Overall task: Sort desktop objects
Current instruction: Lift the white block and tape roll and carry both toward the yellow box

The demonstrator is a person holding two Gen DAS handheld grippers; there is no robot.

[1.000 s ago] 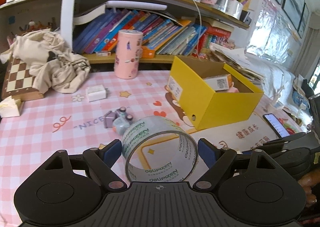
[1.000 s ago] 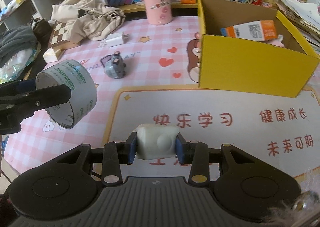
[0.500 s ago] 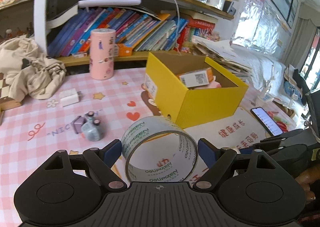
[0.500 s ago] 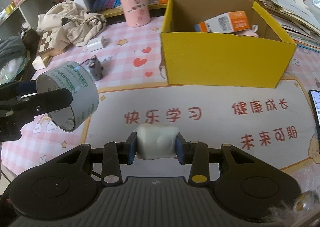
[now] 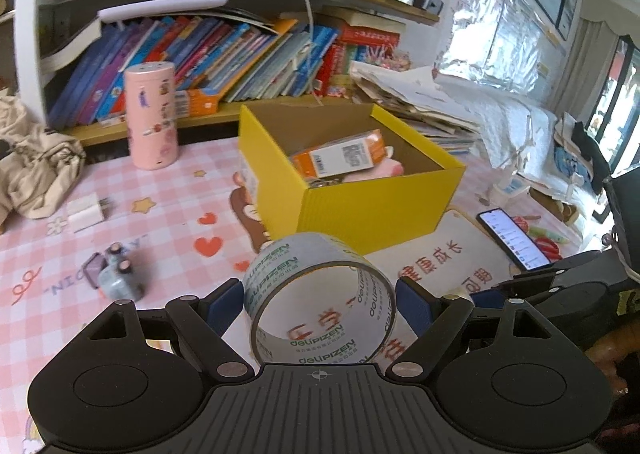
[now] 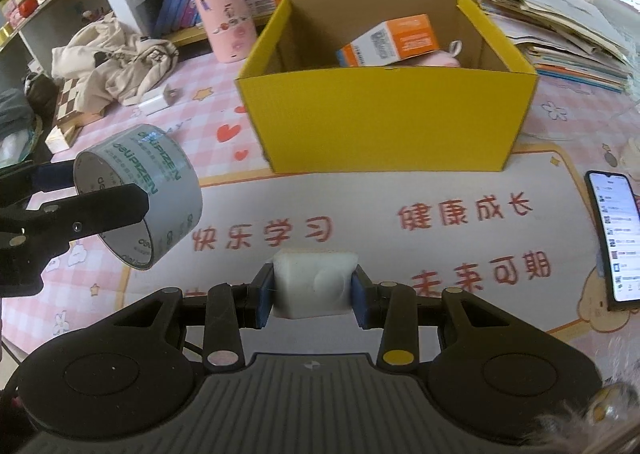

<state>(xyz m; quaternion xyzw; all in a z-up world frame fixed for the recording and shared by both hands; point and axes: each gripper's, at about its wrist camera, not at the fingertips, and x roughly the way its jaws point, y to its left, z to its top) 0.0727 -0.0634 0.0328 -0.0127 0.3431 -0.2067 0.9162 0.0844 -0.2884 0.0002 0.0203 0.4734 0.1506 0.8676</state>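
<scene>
Yellow cardboard box point(image 6: 384, 117) sits ahead on the tabletop point(image 6: 400, 213), an orange carton point(image 6: 394, 39) already inside. My left claw point(image 5: 320, 298) is clenched on a roll of clear tape point(image 5: 320, 294), held off the surface just short of the box; my right claw point(image 6: 314, 290) grips a white block point(image 6: 314, 282). I judge this a carry step: next, lift each load over the rim before releasing.

The box point(image 6: 384, 121) stands mid-counter point(image 6: 400, 189) with a carton point(image 6: 394, 39) inside. Behind-left of it stands a canister point(image 6: 224, 15); a plug point(image 5: 86, 209) lies further left. A phone point(image 6: 612, 238) lies right of the box. Books point(image 5: 224, 53) line the shelf behind.
</scene>
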